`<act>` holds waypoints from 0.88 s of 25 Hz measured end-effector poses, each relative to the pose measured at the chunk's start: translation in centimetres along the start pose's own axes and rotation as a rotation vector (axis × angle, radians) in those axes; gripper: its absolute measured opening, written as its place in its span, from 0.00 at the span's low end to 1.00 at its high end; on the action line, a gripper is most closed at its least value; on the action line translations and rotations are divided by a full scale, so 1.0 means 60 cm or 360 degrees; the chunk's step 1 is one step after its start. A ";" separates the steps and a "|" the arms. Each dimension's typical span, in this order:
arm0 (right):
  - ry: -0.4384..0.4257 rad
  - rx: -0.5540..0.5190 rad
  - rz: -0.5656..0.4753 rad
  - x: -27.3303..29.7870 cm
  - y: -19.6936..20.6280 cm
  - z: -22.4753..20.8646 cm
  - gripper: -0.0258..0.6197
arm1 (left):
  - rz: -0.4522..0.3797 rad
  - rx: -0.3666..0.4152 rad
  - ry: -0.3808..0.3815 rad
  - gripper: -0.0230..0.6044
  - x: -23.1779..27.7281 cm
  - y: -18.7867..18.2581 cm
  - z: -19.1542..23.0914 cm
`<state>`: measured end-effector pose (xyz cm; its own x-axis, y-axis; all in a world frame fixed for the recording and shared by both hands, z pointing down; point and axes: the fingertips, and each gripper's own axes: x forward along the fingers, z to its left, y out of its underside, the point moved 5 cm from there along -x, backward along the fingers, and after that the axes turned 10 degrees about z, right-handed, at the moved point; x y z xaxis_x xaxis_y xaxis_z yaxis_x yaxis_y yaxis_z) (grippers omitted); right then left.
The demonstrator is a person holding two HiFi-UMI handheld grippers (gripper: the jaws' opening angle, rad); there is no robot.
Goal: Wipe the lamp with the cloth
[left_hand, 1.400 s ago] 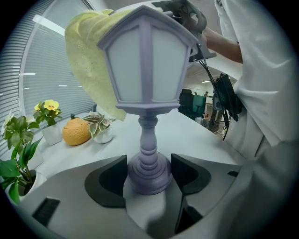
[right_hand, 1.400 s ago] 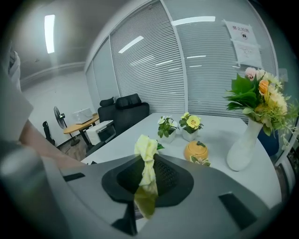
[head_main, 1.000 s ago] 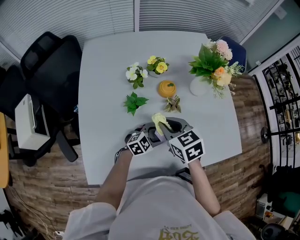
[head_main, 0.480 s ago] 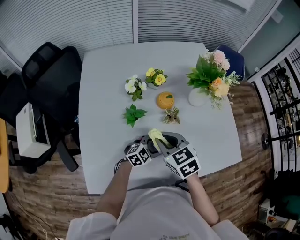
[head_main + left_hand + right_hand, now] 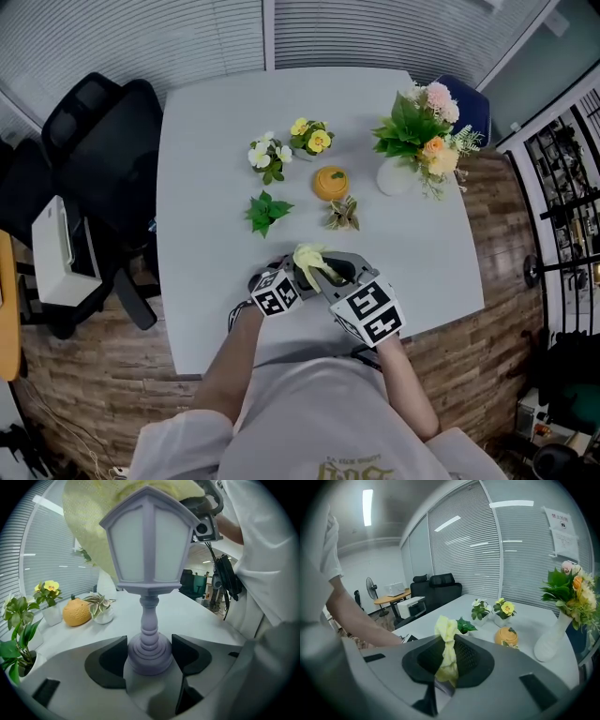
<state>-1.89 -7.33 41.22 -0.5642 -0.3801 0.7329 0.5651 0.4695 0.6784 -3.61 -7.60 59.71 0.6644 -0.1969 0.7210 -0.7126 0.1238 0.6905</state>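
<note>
A: Starting with the left gripper [image 5: 150,657], what's the state?

B: Jaws clamped on the round base of the lamp [image 5: 149,541], one pad on each side. Pale lilac lantern on a turned stem, upright.

A: Where's the lamp relative to the orange pot [image 5: 331,182]?

B: On the near side of the orange pot, towards the person, well apart from it. In the head view the cloth and both grippers hide most of it.

A: Right gripper [image 5: 447,660]?

B: Jaws pinched together on the yellow cloth [image 5: 447,641], and a bunch of it sticks up above them. In the left gripper view the cloth lies against the lamp's top and far side. Can't tell how hard it presses.

A: Other stuff, all off the orange pot?

B: All on the grey table [image 5: 206,122]:
- small striped-leaf plant [image 5: 344,214]: just beside the pot, on its near side.
- green leafy plant [image 5: 265,210]: near-left of the pot.
- yellow flowers [image 5: 312,138]: just beyond the pot, slightly left.
- white flowers [image 5: 267,155]: further left of those.
- white vase [image 5: 396,175] with the pink and orange bouquet [image 5: 424,127]: right of the pot.

A: Off the table?

B: Black chair [image 5: 94,141], far left of the pot, past the table edge.
</note>
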 end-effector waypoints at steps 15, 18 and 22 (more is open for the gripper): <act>-0.0066 -0.0016 -0.0033 -0.018 0.018 0.010 0.13 | 0.0000 -0.0007 -0.0002 0.51 -0.001 0.000 -0.003; -0.0077 -0.0023 -0.0040 -0.023 0.020 0.010 0.13 | 0.0002 -0.0006 -0.0002 0.51 0.000 -0.001 -0.001; -0.0108 -0.0017 -0.0010 -0.025 0.035 0.015 0.13 | 0.0006 -0.0003 -0.0003 0.51 0.001 0.000 -0.001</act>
<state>-0.44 -5.05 41.50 -0.6073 -0.3278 0.7237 0.5675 0.4585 0.6839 -3.53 -7.54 59.75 0.6611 -0.1984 0.7236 -0.7148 0.1267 0.6878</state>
